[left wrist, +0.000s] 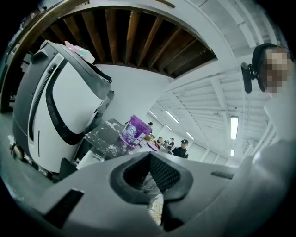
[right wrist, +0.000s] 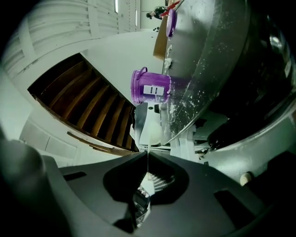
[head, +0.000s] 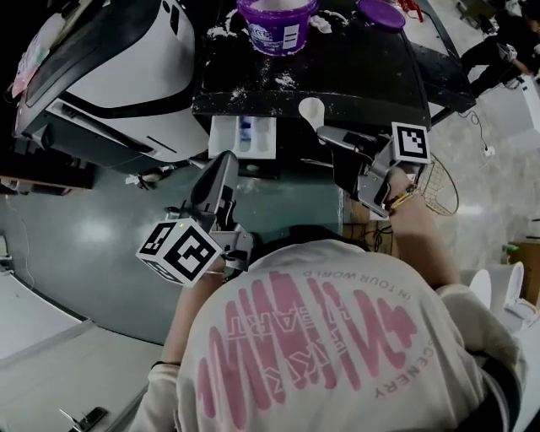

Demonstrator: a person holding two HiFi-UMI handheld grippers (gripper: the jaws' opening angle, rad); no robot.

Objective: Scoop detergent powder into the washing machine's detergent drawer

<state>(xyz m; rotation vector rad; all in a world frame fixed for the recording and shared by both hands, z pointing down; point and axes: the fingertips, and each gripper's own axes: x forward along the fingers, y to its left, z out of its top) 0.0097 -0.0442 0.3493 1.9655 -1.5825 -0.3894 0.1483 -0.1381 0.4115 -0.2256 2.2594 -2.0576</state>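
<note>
A purple detergent tub (head: pixel 277 24) stands open on the black washer top (head: pixel 354 76), with its lid (head: pixel 381 13) beside it. Below the top's front edge the white detergent drawer (head: pixel 224 139) is pulled out. My right gripper (head: pixel 331 135) is shut on the handle of a white scoop (head: pixel 311 110), whose bowl hangs just right of the drawer. In the right gripper view the scoop (right wrist: pixel 150 132) sticks out from the right gripper (right wrist: pixel 147 155) toward the tub (right wrist: pixel 150 88). My left gripper (head: pixel 224 164) sits below the drawer, its jaws together and empty; its tips (left wrist: pixel 149 155) meet.
White powder is spilled over the washer top (head: pixel 253 84). A second white machine (head: pixel 126 67) stands at the left. A wire basket (head: pixel 440 187) lies on the floor at the right. Several people (left wrist: pixel 178 148) stand far off in the left gripper view.
</note>
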